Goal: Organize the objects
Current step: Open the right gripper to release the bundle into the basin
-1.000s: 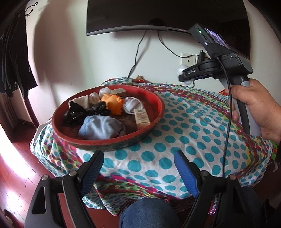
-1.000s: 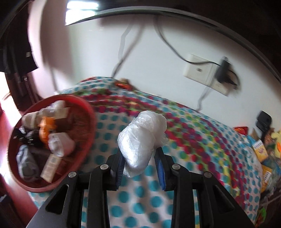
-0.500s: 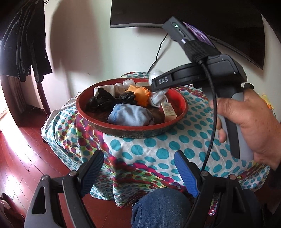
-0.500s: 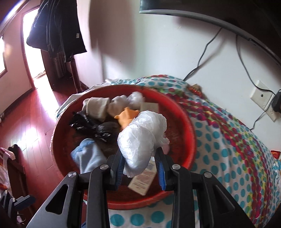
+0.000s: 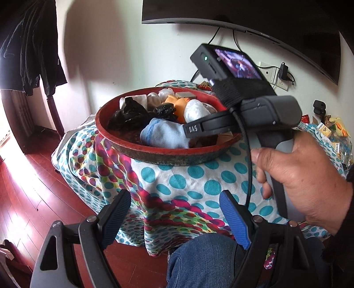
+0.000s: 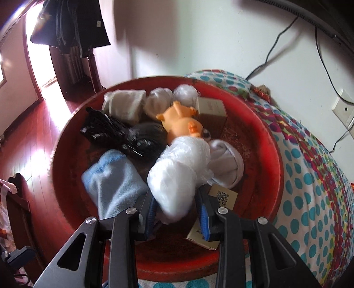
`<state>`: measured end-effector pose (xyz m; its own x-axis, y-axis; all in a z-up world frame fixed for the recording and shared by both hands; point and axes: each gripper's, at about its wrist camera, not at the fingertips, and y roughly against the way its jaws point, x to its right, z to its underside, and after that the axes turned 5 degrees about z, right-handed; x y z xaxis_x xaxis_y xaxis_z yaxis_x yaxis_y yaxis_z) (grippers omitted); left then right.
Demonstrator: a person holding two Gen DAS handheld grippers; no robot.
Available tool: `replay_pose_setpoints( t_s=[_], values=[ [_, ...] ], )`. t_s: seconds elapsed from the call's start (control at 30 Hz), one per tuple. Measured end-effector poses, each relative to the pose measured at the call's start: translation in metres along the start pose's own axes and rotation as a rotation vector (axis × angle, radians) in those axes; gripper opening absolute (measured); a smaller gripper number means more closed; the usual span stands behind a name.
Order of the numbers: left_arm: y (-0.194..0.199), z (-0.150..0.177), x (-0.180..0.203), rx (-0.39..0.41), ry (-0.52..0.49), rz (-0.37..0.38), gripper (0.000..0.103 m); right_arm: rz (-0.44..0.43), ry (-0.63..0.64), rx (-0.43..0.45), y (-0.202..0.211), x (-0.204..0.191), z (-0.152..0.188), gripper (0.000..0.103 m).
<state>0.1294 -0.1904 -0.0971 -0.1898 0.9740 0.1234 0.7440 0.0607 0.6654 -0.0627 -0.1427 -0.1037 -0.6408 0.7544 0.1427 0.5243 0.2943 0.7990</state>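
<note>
Right gripper (image 6: 177, 212): jaws clamped on a crumpled white plastic bundle (image 6: 179, 168), which hangs over the near middle of the red bowl (image 6: 268, 146), just above or against its contents, I cannot tell which. Left gripper (image 5: 176, 216): jaws spread wide, nothing between them, held below the near edge of the table, above a denim-clad knee (image 5: 205, 261). Bowl contents: light blue sock (image 6: 112, 179) at the near left, touching the bundle's side; black plastic bag (image 6: 115, 133) behind it; orange toy figure (image 6: 181, 121) at the centre; rolled white sock (image 6: 225, 161) right of the bundle; beige folded cloth (image 6: 124, 105) and two small white bundles along the far rim; tan box (image 6: 212, 110) at the far right; a flat printed carton (image 6: 212, 219) under the right jaw. Bowl stands at the left end of a table under a polka-dot cloth (image 5: 194, 177). A hand (image 5: 307, 177) grips the right tool's handle. Dark screen (image 5: 265, 15) on the wall; coats (image 5: 28, 48) hanging at the left.
</note>
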Motion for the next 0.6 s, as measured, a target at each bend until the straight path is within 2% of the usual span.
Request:
replay_pose_setpoints(
  t_s=[0.2,0.3,0.33,0.37,0.43,0.53,0.6],
  values=[
    [-0.001,0.000,0.002,0.002,-0.002,-0.005,0.084,-0.013,-0.018,0.011,-0.001,-0.001,0.003,0.030],
    [0.001,-0.001,0.002,0.015,-0.002,-0.013,0.084,-0.021,-0.028,0.030,0.008,0.002,0.004,0.034],
    [0.001,-0.001,0.003,0.022,-0.001,-0.016,0.084,-0.017,-0.036,0.050,0.014,0.005,0.005,0.046],
    [0.002,-0.001,0.002,0.027,-0.001,-0.018,0.084,-0.010,-0.043,0.069,0.020,0.007,0.006,0.069],
    [0.004,-0.002,0.003,0.037,0.000,-0.016,0.084,0.006,-0.068,0.119,0.037,0.015,0.009,0.103],
    [0.007,-0.002,0.008,0.045,-0.022,-0.020,0.084,0.009,-0.147,0.187,0.062,0.033,0.017,0.102],
    [0.010,-0.001,0.012,0.056,-0.038,-0.022,0.084,0.002,-0.191,0.201,0.071,0.042,0.021,0.102]
  ],
)
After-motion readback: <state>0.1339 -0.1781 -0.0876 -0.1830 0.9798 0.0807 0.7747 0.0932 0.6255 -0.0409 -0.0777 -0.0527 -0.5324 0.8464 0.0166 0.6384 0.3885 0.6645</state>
